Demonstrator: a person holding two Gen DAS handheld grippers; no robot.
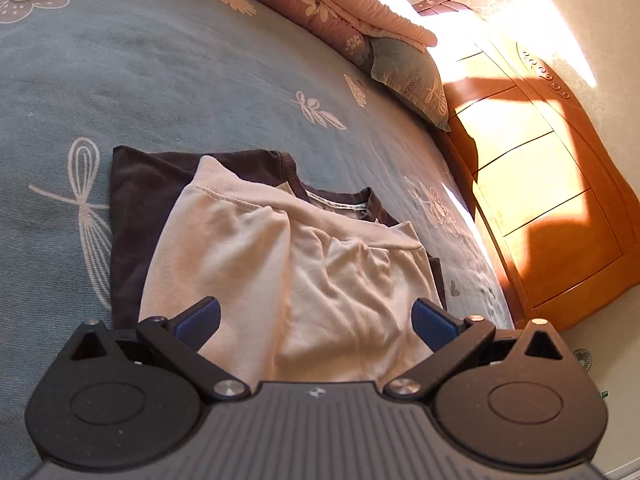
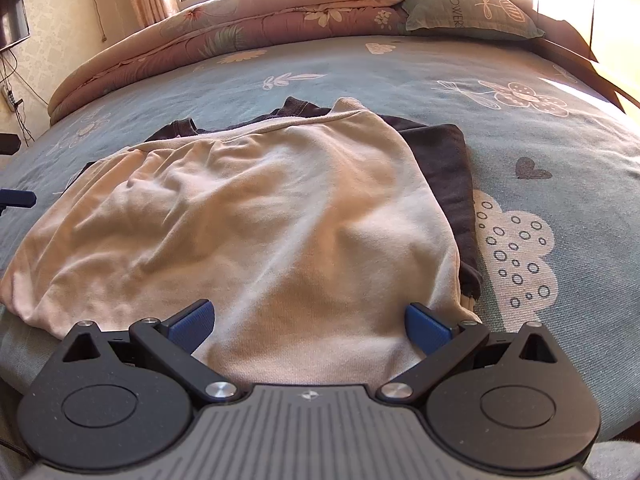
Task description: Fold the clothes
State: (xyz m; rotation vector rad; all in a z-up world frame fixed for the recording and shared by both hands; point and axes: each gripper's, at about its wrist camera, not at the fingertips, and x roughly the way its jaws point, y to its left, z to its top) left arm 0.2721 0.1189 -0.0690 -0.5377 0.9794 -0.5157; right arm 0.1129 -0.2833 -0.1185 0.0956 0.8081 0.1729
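Left wrist view: a cream garment (image 1: 280,264), folded and creased, lies on top of a dark folded garment (image 1: 132,216), whose edges show on its left and far sides, collar (image 1: 340,198) at the far end. Both rest on the blue-grey floral bedspread (image 1: 160,80), toward the near edge of the bed. The left gripper (image 1: 316,320) hangs over the near part of the cream garment, its blue fingers (image 1: 200,320) spread wide with nothing between them.

In the right wrist view the cream garment (image 2: 256,216) fills the middle, the dark garment (image 2: 444,160) showing along its right and far edges. The right gripper (image 2: 308,322) likewise stands wide apart over the near hem, empty.

Farther off, a folded pink quilt (image 2: 240,28) and a green pillow (image 2: 468,8) lie along the far side of the bed, beside a sunlit wooden headboard (image 1: 540,184).
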